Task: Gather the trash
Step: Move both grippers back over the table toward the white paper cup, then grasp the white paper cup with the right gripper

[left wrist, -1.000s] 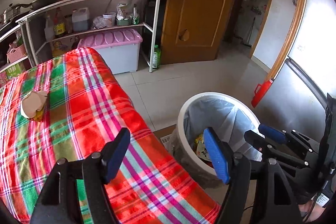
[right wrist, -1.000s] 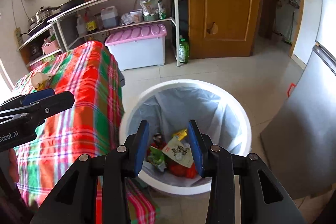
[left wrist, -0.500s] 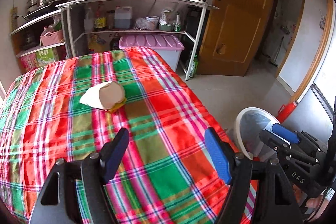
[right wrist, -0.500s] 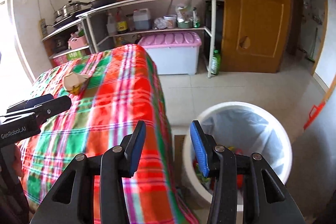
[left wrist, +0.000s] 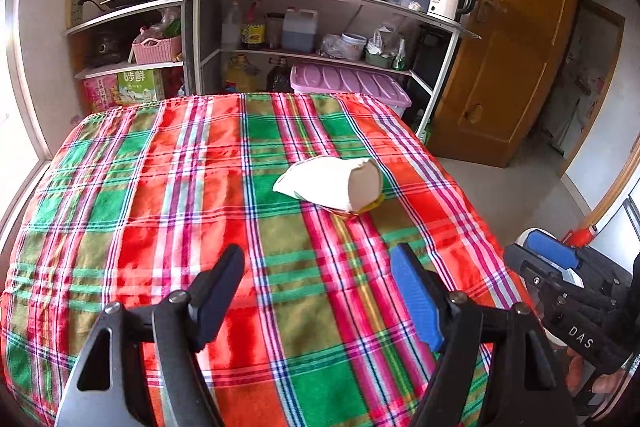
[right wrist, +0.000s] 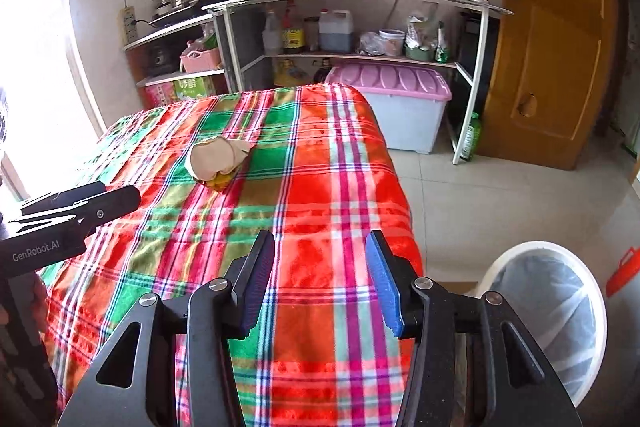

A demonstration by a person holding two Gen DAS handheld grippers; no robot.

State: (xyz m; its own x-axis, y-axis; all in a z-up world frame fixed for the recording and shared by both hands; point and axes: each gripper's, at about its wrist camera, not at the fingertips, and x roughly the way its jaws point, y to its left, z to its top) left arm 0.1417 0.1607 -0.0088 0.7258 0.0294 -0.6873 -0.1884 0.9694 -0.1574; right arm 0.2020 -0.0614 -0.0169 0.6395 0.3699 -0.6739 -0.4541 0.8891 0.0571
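Lying alone on the plaid tablecloth (left wrist: 168,187), the crumpled wrapper (left wrist: 334,183) faces both released hand-held grippers, left (left wrist: 318,297) and right (right wrist: 320,277).

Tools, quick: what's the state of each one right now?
Left tool: open, holding nothing, over the tablecloth.
Right tool: open, holding nothing.

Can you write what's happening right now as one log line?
left gripper: open, empty | right gripper: open, empty | white wrapper: on plaid tablecloth | trash bin: on floor beside table
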